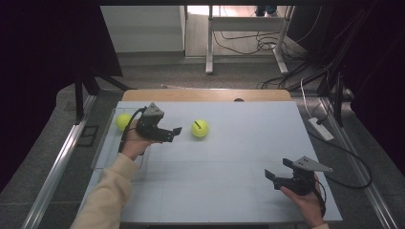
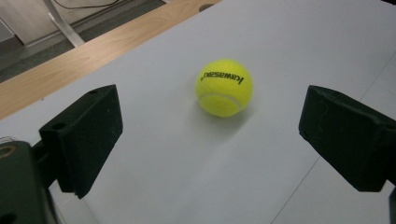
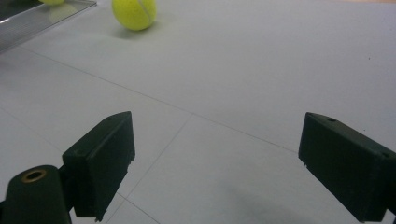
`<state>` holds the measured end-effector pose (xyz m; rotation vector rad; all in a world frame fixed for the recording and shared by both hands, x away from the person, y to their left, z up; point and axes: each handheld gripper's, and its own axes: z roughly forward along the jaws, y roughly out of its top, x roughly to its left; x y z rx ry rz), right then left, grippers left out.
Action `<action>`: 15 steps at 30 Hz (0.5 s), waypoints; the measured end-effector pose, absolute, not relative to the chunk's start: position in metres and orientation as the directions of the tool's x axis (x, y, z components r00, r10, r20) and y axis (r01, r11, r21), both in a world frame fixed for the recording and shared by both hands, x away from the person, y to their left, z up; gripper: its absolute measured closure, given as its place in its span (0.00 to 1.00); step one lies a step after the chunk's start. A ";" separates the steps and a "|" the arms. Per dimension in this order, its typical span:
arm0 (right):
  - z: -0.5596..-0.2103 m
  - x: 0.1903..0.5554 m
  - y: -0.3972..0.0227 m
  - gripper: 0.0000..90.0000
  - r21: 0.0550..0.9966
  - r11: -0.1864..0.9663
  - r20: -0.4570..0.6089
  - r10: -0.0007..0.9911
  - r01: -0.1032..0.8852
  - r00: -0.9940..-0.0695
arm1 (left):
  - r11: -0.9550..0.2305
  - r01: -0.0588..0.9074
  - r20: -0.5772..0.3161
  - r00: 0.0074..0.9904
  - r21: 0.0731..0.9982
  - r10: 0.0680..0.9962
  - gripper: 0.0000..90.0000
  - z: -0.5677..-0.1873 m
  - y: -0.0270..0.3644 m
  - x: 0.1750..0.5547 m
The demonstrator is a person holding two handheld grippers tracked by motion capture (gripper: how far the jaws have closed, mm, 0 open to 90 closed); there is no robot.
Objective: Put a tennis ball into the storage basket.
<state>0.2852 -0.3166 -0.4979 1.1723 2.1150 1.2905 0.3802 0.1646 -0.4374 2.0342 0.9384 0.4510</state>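
Two tennis balls: one loose on the table (image 1: 239, 157), tennis ball (image 1: 199, 128) ahead of my left gripper (image 1: 177, 130), jaws spread, empty. Risk: a nudge rolls it away.

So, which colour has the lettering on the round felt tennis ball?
Black, on the yellow-green tennis ball; clearest in the left gripper view.

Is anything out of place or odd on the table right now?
Nothing stands out. One tennis ball sits loose and intact on the white table ahead of the open left claw; another ball lies in the clear tray. Nothing spilled or damaged.
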 end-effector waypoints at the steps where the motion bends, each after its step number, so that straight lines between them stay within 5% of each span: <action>1: -0.498 0.285 -0.317 0.12 0.865 0.222 0.086 0.818 0.450 -0.569 | -0.376 0.456 -0.019 0.657 0.807 0.754 0.08 -0.438 0.164 0.380; 15: -0.498 0.285 -0.317 0.12 0.864 0.222 0.085 0.819 0.452 -0.567 | -0.393 0.447 -0.020 0.680 0.804 0.733 0.08 -0.438 0.144 0.387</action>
